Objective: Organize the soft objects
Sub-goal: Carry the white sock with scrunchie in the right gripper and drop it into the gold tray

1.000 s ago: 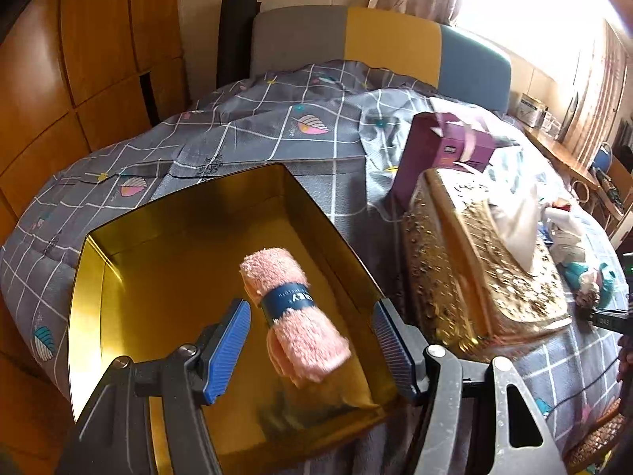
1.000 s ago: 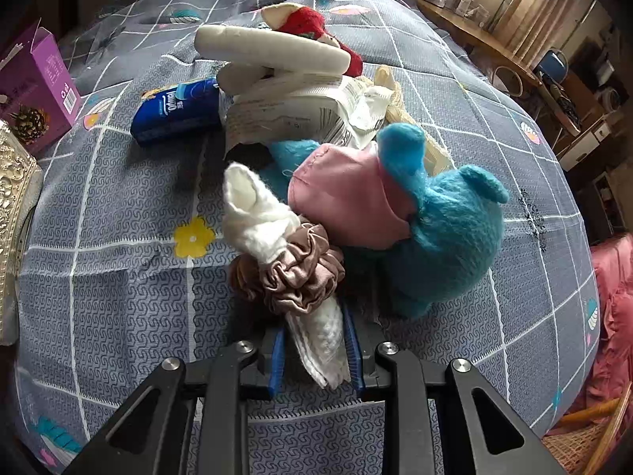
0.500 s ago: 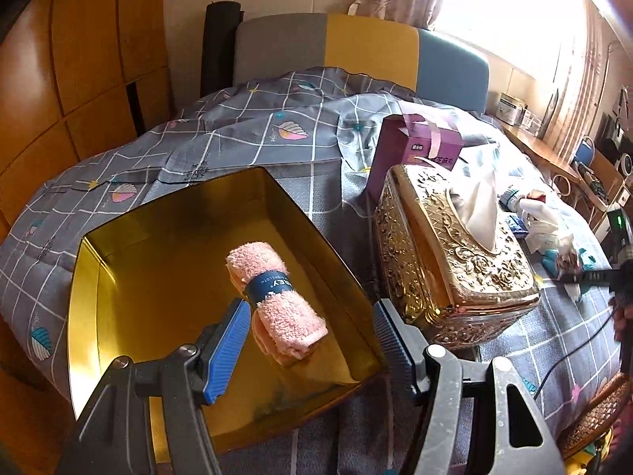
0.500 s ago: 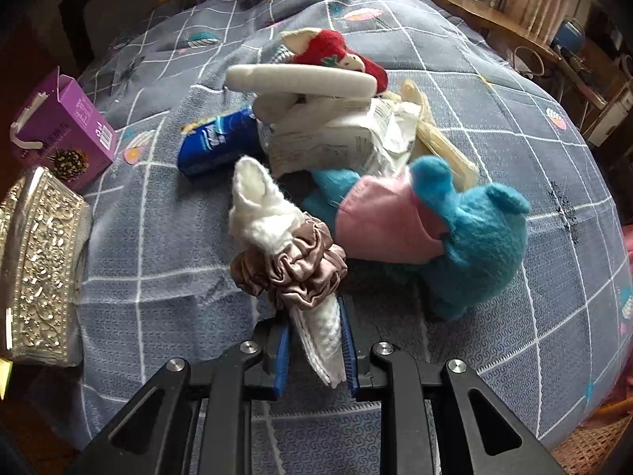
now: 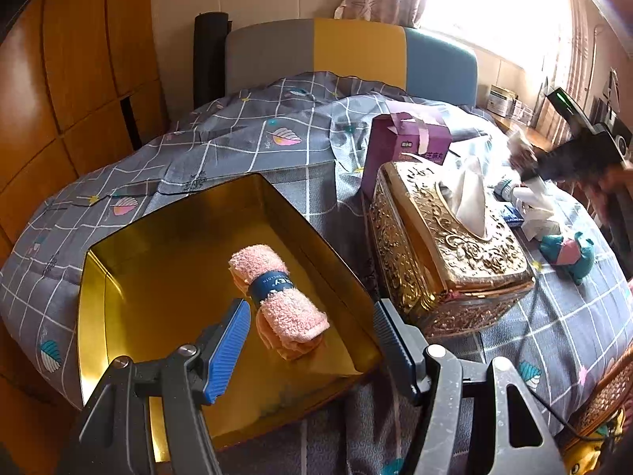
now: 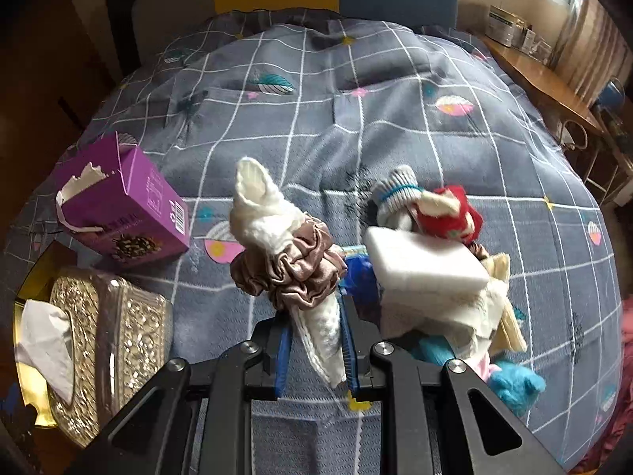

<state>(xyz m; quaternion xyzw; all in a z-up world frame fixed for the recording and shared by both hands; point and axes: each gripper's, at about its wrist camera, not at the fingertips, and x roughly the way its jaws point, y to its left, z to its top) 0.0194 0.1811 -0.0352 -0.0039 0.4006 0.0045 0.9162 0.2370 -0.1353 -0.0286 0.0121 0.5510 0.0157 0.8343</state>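
Note:
A rolled pink towel (image 5: pixel 279 297) with a dark blue band lies inside the open gold tin (image 5: pixel 118 277) on the bed. My left gripper (image 5: pixel 312 340) hovers open just above the tin's near end, with nothing between its fingers. My right gripper (image 6: pixel 314 336) is shut on a rolled white cloth (image 6: pixel 261 206) ringed by a brown satin scrunchie (image 6: pixel 292 269), held up above the bedspread. In the left wrist view the right gripper (image 5: pixel 561 158) shows blurred at the far right. A pile of soft things sits below it: a blue plush toy (image 6: pixel 514 388), a red plush (image 6: pixel 451 213), a white sponge block (image 6: pixel 423 261).
An ornate gold tissue box (image 5: pixel 447 245) stands right of the tin, a purple carton (image 5: pixel 407 146) behind it. The same tissue box (image 6: pixel 103 340) and purple carton (image 6: pixel 122 213) lie left of my right gripper. A headboard (image 5: pixel 356 51) and wooden wardrobe (image 5: pixel 59 79) bound the bed.
My right gripper has lifted the white cloth with the scrunchie off the bed and carried it up and away from the pile. The left gripper barely shifted over the tin.

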